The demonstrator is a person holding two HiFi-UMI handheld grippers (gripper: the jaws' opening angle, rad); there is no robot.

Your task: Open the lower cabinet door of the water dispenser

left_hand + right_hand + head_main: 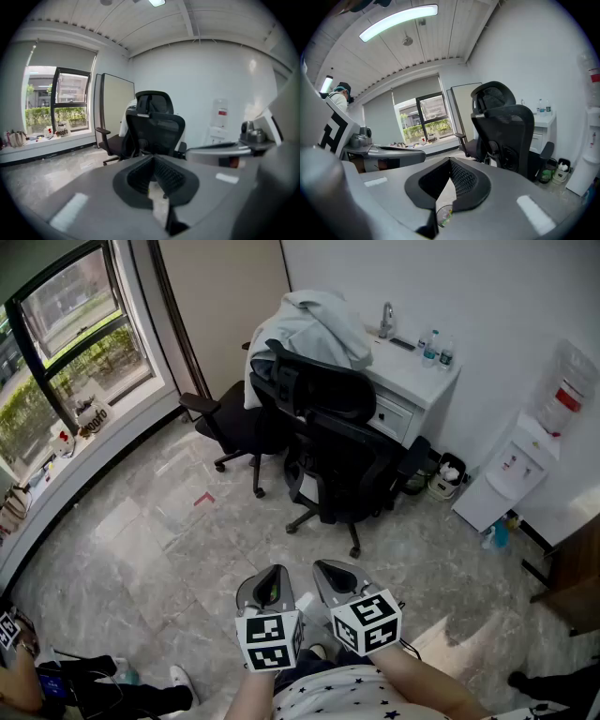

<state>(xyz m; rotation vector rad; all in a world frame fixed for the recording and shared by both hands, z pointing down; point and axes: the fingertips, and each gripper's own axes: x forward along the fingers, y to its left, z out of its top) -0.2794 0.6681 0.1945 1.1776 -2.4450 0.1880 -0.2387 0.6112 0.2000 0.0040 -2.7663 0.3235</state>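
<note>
The white water dispenser [520, 470] stands against the far right wall with a bottle [567, 390] on top. Its lower cabinet door [485, 505] looks closed. Both grippers are held low in front of me, well short of it, side by side over the floor. My left gripper [274, 571] is shut with nothing in it, its jaws meeting at the tip [153, 157]. My right gripper [329, 566] is also shut and empty [450, 162]. The dispenser [219, 123] shows small behind a chair in the left gripper view, and the dispenser [591, 154] sits at the right edge of the right gripper view.
Two black office chairs [342, 460] [236, 420] stand between me and a white desk [408, 381] with a tap and bottles; a grey garment [314, 329] lies over them. A small bin [446, 479] and a blue bottle [500, 533] sit near the dispenser. Brown furniture [574, 568] is at right.
</note>
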